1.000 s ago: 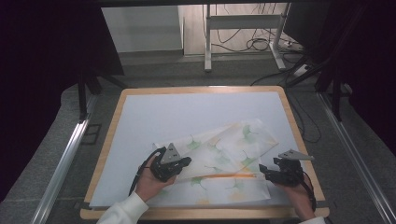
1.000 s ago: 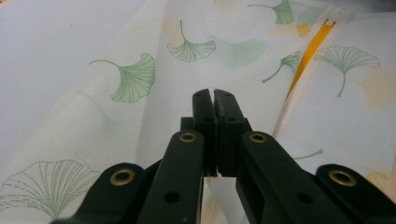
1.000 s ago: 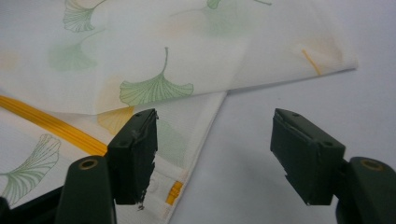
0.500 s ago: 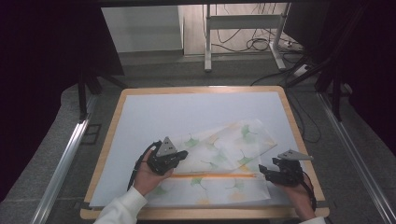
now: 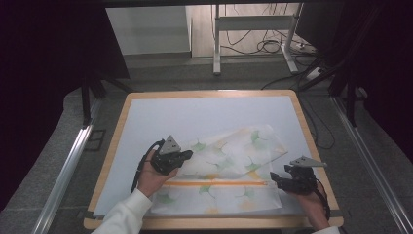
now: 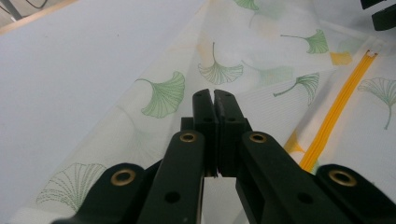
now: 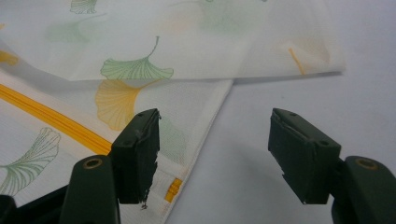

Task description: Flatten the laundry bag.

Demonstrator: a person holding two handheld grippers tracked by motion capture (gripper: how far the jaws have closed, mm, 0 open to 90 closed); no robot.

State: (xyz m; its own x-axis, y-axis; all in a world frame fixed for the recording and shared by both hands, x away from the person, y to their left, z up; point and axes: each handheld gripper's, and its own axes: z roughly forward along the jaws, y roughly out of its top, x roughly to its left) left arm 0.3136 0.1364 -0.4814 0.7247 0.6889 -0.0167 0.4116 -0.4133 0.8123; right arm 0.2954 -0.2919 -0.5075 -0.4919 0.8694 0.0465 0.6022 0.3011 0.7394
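Observation:
A white mesh bag printed with green and yellow ginkgo leaves lies spread on the white table top. An orange zipper runs across its near half. My left gripper rests on the bag's left part. Its jaws are shut in the left gripper view, with a sliver of white cloth between them. My right gripper sits at the bag's right edge. It stands open in the right gripper view, the left jaw over the cloth by the zipper end and the right jaw over bare table.
A wooden rim frames the table top. The far half of the table is bare white surface. Beyond it stand a metal stand and loose cables on the floor. Metal rails run along both sides.
My left gripper has moved up and left, drawing the crumpled upper layer of the bag with it, so the bag now lies flatter and wider. The right gripper has stayed put.

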